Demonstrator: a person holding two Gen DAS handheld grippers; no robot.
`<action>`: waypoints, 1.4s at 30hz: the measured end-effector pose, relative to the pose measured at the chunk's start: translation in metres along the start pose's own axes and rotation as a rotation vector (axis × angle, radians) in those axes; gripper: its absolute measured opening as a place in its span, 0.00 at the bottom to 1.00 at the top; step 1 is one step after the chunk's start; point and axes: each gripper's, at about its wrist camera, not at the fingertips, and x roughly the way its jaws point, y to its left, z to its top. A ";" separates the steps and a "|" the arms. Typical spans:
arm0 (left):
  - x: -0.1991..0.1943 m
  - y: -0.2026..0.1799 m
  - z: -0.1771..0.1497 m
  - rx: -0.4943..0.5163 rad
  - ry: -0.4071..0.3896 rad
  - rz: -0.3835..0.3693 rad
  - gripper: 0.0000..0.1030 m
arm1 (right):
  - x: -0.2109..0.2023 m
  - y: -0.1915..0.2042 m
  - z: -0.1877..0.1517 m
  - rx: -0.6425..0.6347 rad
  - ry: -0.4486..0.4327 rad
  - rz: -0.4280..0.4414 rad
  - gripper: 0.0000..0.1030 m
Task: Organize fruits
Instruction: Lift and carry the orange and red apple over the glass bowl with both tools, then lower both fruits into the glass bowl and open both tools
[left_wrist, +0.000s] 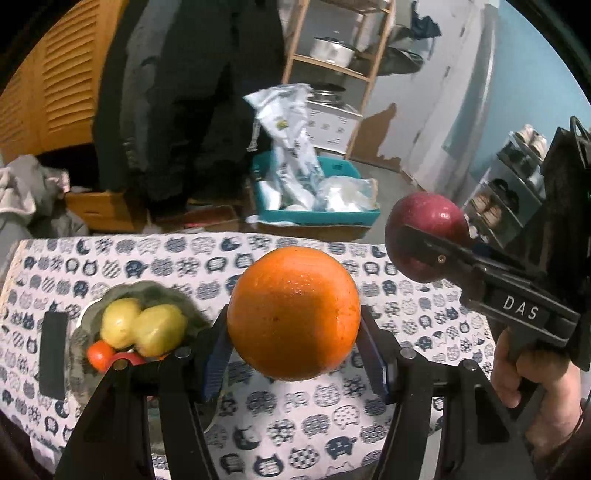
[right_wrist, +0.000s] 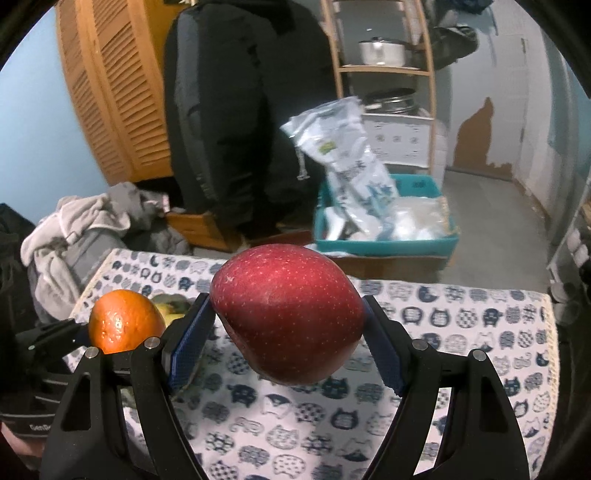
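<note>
My left gripper is shut on a large orange and holds it above the cat-print tablecloth. My right gripper is shut on a red apple, also held above the cloth. The apple and the right gripper show at the right of the left wrist view. The orange shows at the left of the right wrist view. A grey bowl at the left holds two yellow-green fruits and a small orange fruit.
A black rectangular object lies on the cloth left of the bowl. Beyond the table's far edge stand a teal bin with plastic bags, a dark coat, a wooden shelf and piled clothes.
</note>
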 end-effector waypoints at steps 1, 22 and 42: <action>-0.001 0.007 -0.002 -0.012 0.002 0.010 0.62 | 0.005 0.006 0.001 -0.005 0.006 0.012 0.77; 0.002 0.115 -0.035 -0.185 0.052 0.120 0.62 | 0.089 0.096 -0.001 -0.097 0.144 0.120 0.77; 0.047 0.162 -0.085 -0.271 0.216 0.189 0.62 | 0.166 0.133 -0.043 -0.146 0.335 0.155 0.77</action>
